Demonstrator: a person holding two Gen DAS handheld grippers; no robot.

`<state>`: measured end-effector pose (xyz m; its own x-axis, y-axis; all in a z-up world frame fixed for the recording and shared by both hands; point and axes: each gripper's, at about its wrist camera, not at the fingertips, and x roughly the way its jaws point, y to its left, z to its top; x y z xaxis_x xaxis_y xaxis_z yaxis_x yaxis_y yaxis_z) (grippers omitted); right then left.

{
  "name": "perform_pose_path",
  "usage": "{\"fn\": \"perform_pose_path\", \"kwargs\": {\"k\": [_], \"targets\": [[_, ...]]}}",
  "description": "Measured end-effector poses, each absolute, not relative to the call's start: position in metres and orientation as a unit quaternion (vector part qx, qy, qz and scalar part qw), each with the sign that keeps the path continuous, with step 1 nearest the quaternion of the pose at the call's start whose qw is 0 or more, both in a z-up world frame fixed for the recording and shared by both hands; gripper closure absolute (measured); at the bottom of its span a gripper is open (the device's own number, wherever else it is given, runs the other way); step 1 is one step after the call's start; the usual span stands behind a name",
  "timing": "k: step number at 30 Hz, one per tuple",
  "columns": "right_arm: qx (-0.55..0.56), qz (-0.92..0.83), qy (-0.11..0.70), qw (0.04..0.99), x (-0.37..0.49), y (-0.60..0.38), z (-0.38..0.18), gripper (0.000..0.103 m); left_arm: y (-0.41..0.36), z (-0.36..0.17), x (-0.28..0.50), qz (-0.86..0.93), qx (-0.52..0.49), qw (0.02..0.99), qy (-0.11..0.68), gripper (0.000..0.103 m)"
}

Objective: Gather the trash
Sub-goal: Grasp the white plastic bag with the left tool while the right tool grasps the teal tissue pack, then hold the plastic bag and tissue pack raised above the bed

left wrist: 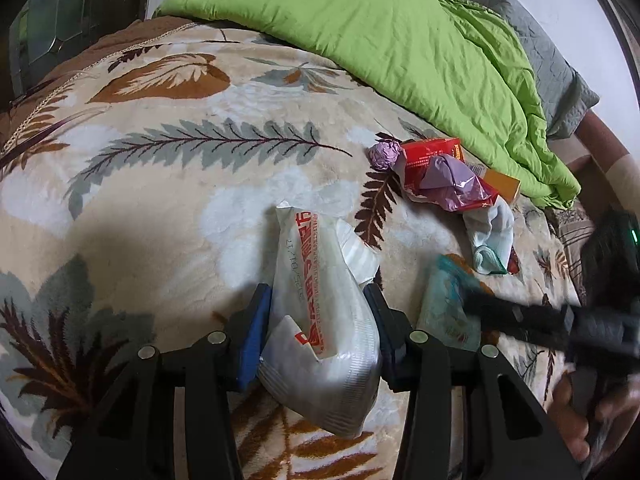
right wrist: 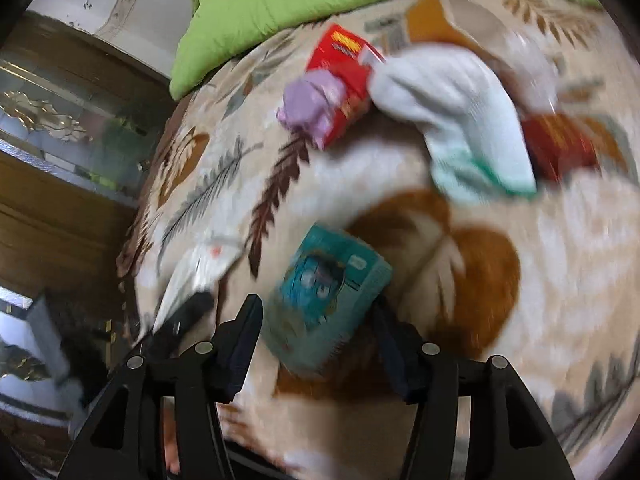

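Note:
My left gripper (left wrist: 316,290) is shut on a white wrapper with red lettering (left wrist: 332,380), held just above the leaf-patterned blanket (left wrist: 160,168). In the blurred right wrist view, a teal packet (right wrist: 328,288) lies on the blanket between the fingers of my right gripper (right wrist: 316,302). The jaws stand apart, with a slight gap at the left pad. From the left wrist view the teal packet (left wrist: 444,308) shows beside the dark right gripper. More trash lies beyond: a red packet (left wrist: 432,156), a crumpled purple ball (left wrist: 384,154), a lilac bag (left wrist: 448,180) and an orange box (left wrist: 502,186).
A pale sock (left wrist: 492,240) lies by the trash pile. A green duvet (left wrist: 380,40) is bunched along the far side of the bed. A hand (left wrist: 580,412) holds the right gripper at the lower right. Dark wooden furniture (right wrist: 60,208) stands past the bed's left edge.

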<state>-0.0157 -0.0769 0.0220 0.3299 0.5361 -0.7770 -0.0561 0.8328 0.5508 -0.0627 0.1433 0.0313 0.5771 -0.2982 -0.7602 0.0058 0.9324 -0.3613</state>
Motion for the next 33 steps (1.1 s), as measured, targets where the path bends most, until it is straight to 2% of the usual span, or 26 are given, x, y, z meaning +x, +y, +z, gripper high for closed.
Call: {"fn": "perform_pose_path", "kwargs": {"k": [5,11,12,13,14,16,18,28,33], "targets": [[0.129,0.176,0.550,0.806,0.007,-0.035,0.024,0.043,0.150,0.029,-0.064,-0.085,-0.169,0.872,0.451,0.058],[0.018,0.176,0.534,0.827,-0.013,-0.014,0.021,0.043,0.152,0.028,-0.065,-0.090,-0.163,0.873,0.450,0.058],[0.011,0.176,0.532,0.828,-0.015,-0.015,0.020,0.043,0.151,0.028,-0.066,-0.091,-0.162,0.874,0.450,0.058],[0.002,0.176,0.530,0.829,-0.018,-0.018,0.020,0.052,0.150,0.029,-0.066,-0.092,-0.160,0.874,0.449,0.058],[-0.010,0.174,0.527,0.832,-0.021,-0.020,0.020,0.054,0.149,0.029,-0.066,-0.093,-0.156,0.875,0.449,0.058],[-0.013,0.175,0.521,0.835,-0.027,-0.028,0.023,0.065,0.143,0.033,-0.069,-0.094,-0.145,0.878,0.446,0.058],[-0.009,0.170,0.512,0.842,-0.034,-0.040,0.028,0.070,0.137,0.038,-0.072,-0.099,-0.139,0.882,0.438,0.058],[0.058,0.149,0.439,0.884,-0.095,-0.122,0.062,0.071,0.072,0.056,-0.101,-0.143,-0.098,0.892,0.419,0.058],[0.089,0.125,0.433,0.888,-0.123,-0.159,0.055,0.071,0.029,0.056,-0.118,-0.169,-0.066,0.893,0.412,0.058]]}}
